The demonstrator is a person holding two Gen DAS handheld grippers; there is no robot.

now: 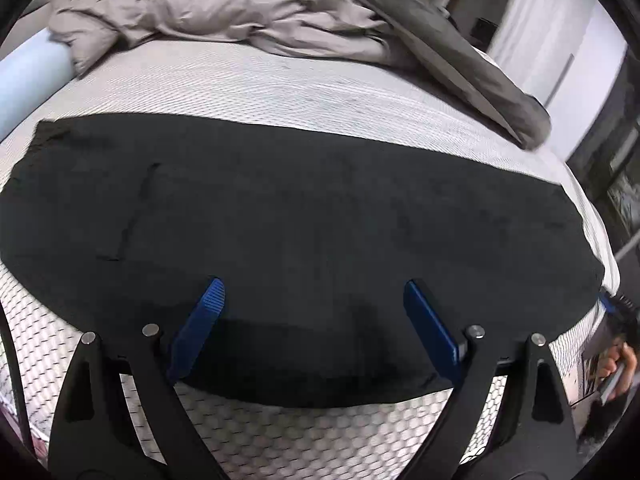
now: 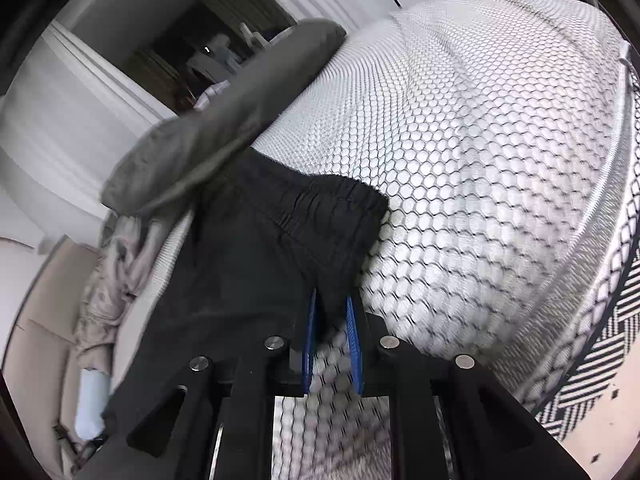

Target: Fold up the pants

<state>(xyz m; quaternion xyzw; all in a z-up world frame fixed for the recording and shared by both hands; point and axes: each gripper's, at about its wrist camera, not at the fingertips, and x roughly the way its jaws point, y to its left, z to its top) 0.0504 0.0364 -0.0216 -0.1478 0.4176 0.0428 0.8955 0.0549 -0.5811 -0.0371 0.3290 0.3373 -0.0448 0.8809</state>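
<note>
Black pants lie spread flat across the white honeycomb-patterned mattress. My left gripper hovers over their near edge, its blue fingers wide apart with nothing between them. In the right wrist view the pants run away to the left, and the gathered elastic waistband lies nearest. My right gripper has its blue pads close together on a corner of the fabric just below the waistband. At the right rim of the left wrist view a hand holds the right gripper.
A crumpled beige sheet and a long grey cover lie at the far side of the mattress. A pale blue roll sits at the left edge. A black-and-white woven rug covers the floor beside the bed.
</note>
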